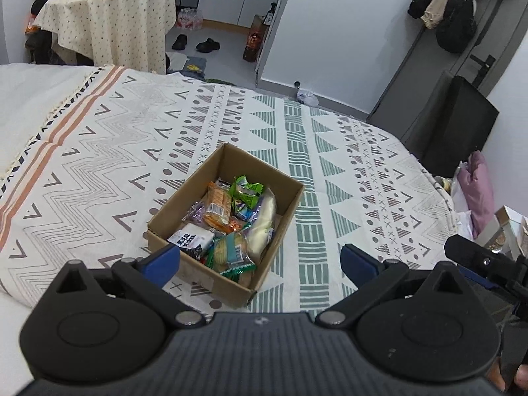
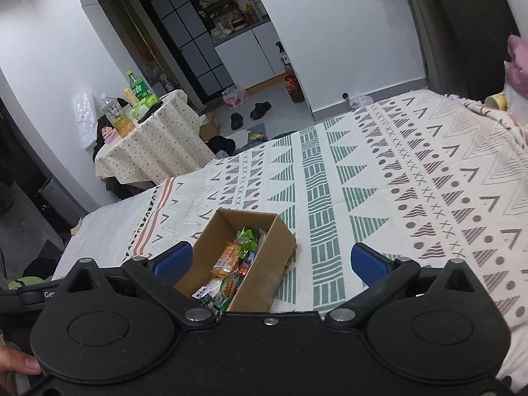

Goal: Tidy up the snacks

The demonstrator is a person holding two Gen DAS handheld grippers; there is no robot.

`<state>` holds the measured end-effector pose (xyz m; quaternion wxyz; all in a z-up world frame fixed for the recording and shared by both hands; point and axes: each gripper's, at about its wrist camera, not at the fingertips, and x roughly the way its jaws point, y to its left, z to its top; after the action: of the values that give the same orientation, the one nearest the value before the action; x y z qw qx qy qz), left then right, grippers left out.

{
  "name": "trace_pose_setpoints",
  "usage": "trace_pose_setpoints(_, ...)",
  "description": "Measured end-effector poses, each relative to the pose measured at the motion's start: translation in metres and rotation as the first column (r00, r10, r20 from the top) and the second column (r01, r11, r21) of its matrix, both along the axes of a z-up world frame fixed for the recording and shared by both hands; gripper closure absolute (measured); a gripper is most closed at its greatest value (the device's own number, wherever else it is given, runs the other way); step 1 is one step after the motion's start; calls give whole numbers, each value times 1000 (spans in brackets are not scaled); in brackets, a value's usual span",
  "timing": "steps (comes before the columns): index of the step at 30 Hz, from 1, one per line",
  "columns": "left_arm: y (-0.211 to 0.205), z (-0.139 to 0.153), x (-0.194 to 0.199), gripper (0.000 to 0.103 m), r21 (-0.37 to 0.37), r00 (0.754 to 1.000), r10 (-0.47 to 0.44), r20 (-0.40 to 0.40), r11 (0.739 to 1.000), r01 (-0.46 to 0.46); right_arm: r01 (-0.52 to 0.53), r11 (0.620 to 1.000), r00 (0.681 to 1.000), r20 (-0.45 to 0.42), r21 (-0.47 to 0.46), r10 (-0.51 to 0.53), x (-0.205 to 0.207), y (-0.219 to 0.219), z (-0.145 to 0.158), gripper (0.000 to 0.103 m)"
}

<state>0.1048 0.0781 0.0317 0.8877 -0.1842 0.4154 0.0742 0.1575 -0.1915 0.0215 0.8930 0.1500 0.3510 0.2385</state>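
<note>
Now snacks (image 1: pixel 227 221) inside cardboard box (image 1: pixel 283 213); both grippers' fingers spread.

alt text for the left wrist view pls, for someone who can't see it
An open brown cardboard box filled with wrapped snack packets sits on a bed's cream blanket with green and grey geometric patterns. The left gripper, black with blue pads, hangs open and empty just before the box. Behind stands a round table under a dotted cloth.
</note>
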Motion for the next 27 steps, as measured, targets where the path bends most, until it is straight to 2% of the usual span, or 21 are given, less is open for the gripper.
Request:
trace_pose_setpoints(9,-7,18,-32,0,54,1000,-26,18,998,25,10,999,998,62,-35,-8,-37,-6,20,0)
trace_pose_setpoints(27,-20,37,-91,0,139,992,-99,72,986,88,15,994,992,129,-109,-1,-100,-16,33,0)
